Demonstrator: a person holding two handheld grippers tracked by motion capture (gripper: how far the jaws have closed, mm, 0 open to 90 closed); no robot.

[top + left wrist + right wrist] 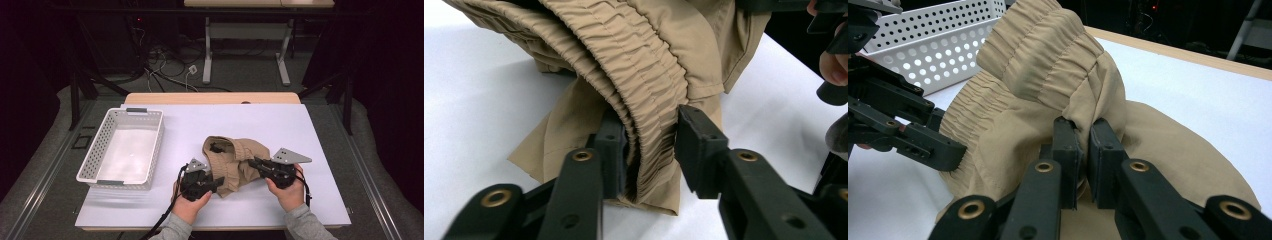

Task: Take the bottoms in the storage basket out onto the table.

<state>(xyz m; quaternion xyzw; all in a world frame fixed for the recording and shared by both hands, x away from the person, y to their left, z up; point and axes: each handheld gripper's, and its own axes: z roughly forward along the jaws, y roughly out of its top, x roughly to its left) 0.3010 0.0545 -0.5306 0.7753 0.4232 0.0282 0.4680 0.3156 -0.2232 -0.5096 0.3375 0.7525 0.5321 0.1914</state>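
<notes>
- While the tan shorts [235,162] lay bunched near the surface's [260,120] near edge, a white perforated basket [122,147] stood well apart by the left edge.
- Left gripper [212,184]: fingers [696,145] closed around the gathered waistband [644,100], pads on its folds.
- Right gripper [256,164]: fingers [1068,150] clenched on a fold of the shorts.
- Bare surface lay open toward the far edge and right corner.

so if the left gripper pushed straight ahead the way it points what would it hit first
The left gripper would meet the gathered elastic waistband of the tan garment, which already sits between its jaws. Beyond that fold, depth is unclear.
</notes>
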